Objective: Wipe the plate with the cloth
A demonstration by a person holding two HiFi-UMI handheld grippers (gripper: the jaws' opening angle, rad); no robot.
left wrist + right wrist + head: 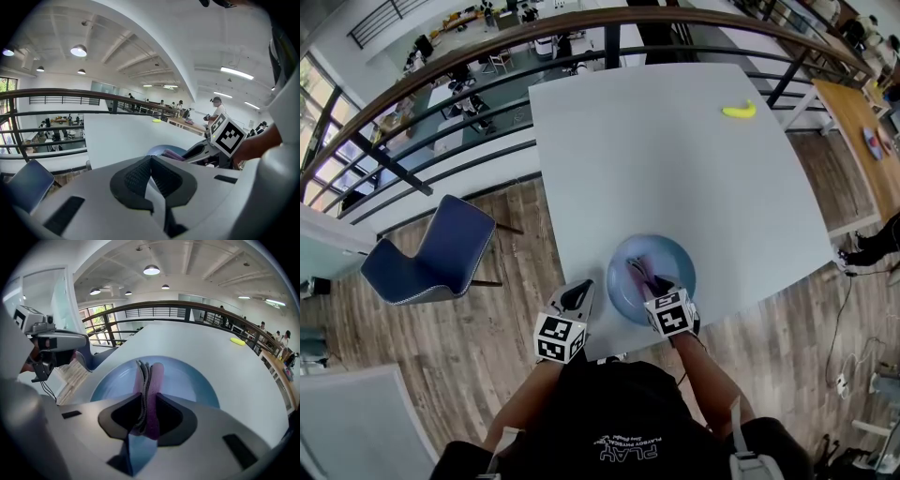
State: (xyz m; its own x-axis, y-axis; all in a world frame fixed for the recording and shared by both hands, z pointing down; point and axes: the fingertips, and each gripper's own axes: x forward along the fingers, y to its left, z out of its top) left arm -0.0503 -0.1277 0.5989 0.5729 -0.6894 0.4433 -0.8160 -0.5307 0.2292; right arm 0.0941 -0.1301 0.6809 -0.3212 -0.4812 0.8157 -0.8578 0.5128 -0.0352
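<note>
Pale blue, the one plate (674, 251) sits at the near edge of the white desk (675, 150). On it lies a single folded cloth (643, 274) in purple and grey layers. There are two tongs. The right tongs (652, 284) are over the plate. In the right gripper view they (146, 405) pinch the cloth (148, 378) tight, with its folds standing on edge between the pads and its far end reaching out over the middle of the plate (192, 378). The left tongs (578, 293) hang at the desk's near left edge, just beside the plate and apart from it. In the left gripper view they (151, 161) are pressed together with nothing between them. One yellow banana (738, 111) lies well apart, near the far right corner of the desk. One blue chair (441, 251) stands on the wooden floor to the left.
</note>
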